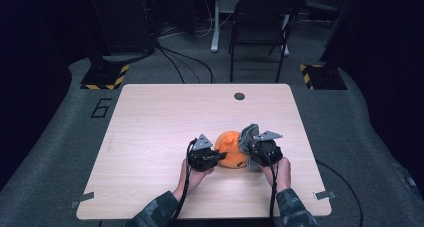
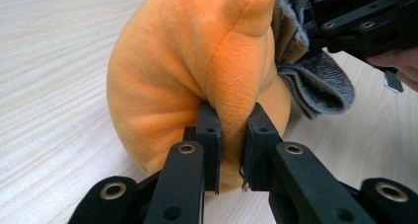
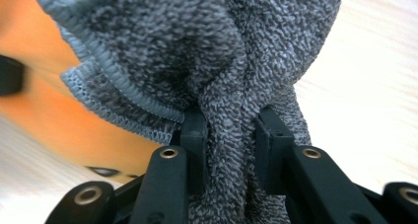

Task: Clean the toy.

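The left gripper (image 2: 230, 150) is clamped on a fold of the orange plush toy (image 2: 197, 71); beside it, the grey cloth (image 3: 222, 86) is pinched by the right gripper (image 3: 229, 150).

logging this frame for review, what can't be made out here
- Orange plush toy: face hidden in the high view, behind both grippers.
- Grey cloth: full shape cut off by the right gripper view's top edge.
- Dark mark on the plush: blurred in the right gripper view.

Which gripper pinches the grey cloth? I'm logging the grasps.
The right gripper: its jaws clamp the grey cloth, while the left gripper pinches the orange plush toy.
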`<state>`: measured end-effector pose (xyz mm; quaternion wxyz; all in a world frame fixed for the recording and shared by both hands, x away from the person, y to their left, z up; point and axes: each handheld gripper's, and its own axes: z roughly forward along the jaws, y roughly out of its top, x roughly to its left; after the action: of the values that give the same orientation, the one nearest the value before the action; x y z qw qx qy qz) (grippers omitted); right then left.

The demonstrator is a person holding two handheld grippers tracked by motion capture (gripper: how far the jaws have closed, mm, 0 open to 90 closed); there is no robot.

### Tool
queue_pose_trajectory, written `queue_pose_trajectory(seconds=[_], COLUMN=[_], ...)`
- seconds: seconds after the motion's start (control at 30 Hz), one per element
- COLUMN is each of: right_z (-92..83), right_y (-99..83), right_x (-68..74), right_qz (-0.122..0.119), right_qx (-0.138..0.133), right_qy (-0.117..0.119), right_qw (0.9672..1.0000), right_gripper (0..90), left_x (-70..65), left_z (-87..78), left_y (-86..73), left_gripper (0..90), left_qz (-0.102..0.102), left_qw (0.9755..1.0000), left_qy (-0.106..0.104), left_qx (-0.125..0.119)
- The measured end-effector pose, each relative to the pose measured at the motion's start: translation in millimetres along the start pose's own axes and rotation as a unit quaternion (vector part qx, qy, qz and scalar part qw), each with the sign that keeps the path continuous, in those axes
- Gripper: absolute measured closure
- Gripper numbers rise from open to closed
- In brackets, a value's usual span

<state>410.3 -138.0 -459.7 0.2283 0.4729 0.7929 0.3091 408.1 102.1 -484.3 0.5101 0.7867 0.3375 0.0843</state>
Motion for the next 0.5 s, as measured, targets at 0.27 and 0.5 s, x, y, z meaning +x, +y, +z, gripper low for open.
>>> queue_pose_trajectory(seconds=[0.27, 0.5], right_z=[25.6, -5.6], right_y=[-16.8, 1.6], right_x=[-15.8, -23.8], right_qz=[0.008, 0.031], right_qx=[0.064, 0.010], right_qy=[-0.039, -0.025], right_qw=[0.9972, 0.9991], right_gripper=[69.9, 69.6], left_x=[1.1, 4.0], left_z=[-1.1, -2.5], left_y=[-0.2, -0.4], left_gripper=[79.8, 79.0], left_qz=[-0.002, -0.005], left_qw=[1.0000, 1.0000], left_qy=[-0.002, 0.004], left_qx=[-0.002, -0.001])
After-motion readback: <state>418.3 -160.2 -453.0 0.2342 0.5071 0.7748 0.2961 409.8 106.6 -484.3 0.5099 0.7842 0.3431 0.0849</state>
